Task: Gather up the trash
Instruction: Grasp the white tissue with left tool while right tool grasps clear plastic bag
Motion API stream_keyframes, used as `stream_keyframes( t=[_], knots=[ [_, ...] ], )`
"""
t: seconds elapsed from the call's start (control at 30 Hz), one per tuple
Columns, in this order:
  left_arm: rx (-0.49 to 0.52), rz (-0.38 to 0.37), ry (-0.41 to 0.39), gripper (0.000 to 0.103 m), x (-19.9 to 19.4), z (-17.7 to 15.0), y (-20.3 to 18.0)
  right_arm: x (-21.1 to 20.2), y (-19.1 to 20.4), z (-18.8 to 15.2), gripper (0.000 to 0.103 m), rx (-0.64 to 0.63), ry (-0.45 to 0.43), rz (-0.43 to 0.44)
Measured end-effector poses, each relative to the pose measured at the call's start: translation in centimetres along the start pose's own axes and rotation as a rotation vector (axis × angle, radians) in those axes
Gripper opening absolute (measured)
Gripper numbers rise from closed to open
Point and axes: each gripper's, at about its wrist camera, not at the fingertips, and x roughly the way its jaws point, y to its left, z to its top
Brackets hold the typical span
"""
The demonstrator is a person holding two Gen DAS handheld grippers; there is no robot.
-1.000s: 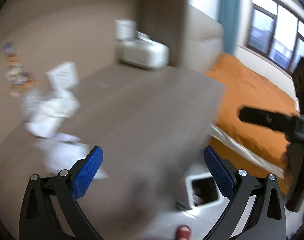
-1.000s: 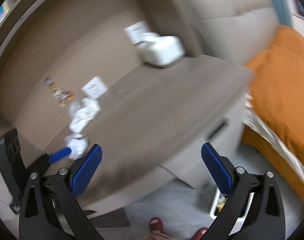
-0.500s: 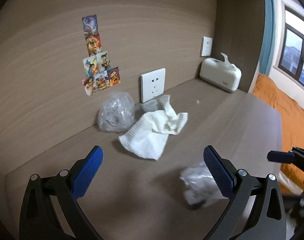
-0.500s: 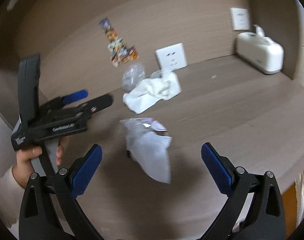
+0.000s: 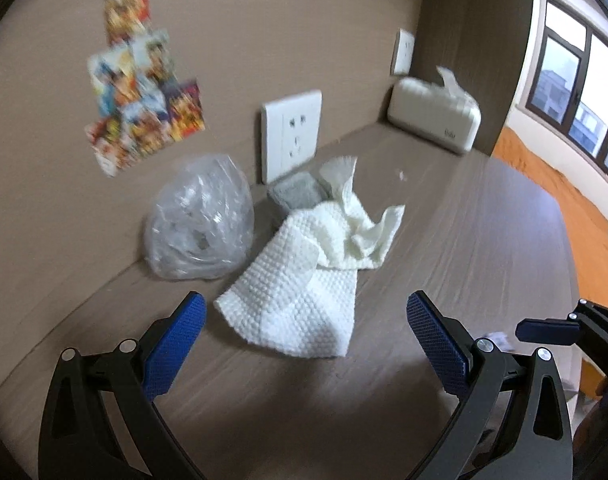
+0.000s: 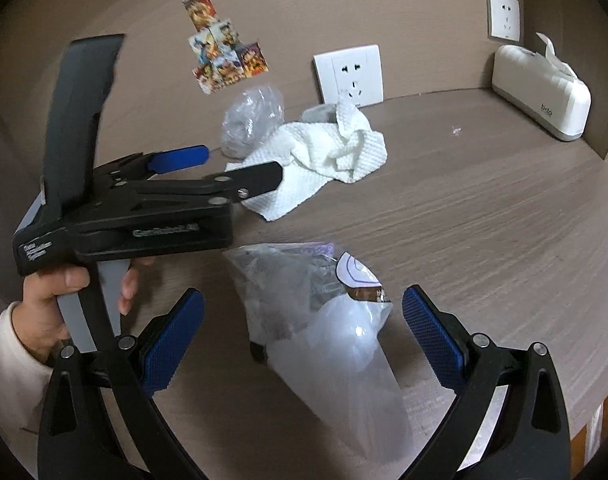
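Brown wood-grain desk [image 6: 484,216], backed by a wall panel. Far along the back edge: crumpled clear plastic bag [image 5: 199,220], and just right of it a small grey tray [image 5: 297,194] partly under a rumpled white cloth [image 5: 316,276] spreading toward the near side. Far right corner: cream tissue box [image 6: 544,92]. Tiny white scrap [image 6: 456,131] on bare wood between cloth and box. Near edge: clear wrapper bag [image 6: 324,320] holding scraps.

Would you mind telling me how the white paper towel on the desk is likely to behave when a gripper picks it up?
The paper towel lies crumpled in soft folds, so it will probably go limp and drape from the pinch. It looks thin, so likely very light. One edge sits against the clear plastic bag and a small grey tray, which lifting may nudge.
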Motion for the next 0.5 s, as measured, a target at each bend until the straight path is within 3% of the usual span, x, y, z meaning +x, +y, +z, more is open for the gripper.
stream_keyframes(
  t=[0.1, 0.23, 0.33, 0.37, 0.4, 0.47, 0.5],
  knots=[
    [-0.015, -0.002, 0.041, 0.098, 1.6, 0.2, 0.5, 0.9, 0.3, 0.1, 0.085, -0.008, 0.017, -0.013],
    [-0.024, -0.021, 0.063, 0.095, 3.2, 0.3, 0.8, 1.8, 0.7, 0.0, 0.077, -0.018, 0.026, -0.035],
    [-0.002, -0.026, 0.085, 0.06, 3.9, 0.4, 0.3, 2.0, 0.8, -0.2, 0.061, -0.023, 0.025, -0.046],
    [0.006, -0.03, 0.086, 0.037, 3.9, 0.5, 0.0, 2.0, 0.7, -0.2, 0.056, -0.019, 0.026, -0.049],
    [0.018, -0.017, 0.086, 0.024, 3.9, 0.5, -0.3, 2.0, 0.6, -0.3, 0.052, -0.013, 0.028, -0.049],
    [0.006, -0.048, 0.094, 0.009, 3.7, 0.3, -0.5, 1.7, 0.4, -0.2, 0.047, -0.003, 0.029, -0.048],
    [-0.004, -0.062, 0.089, 0.009, 3.2, 0.3, -0.7, 1.3, 0.3, -0.2, 0.045, 0.005, 0.026, -0.046]
  ],
)
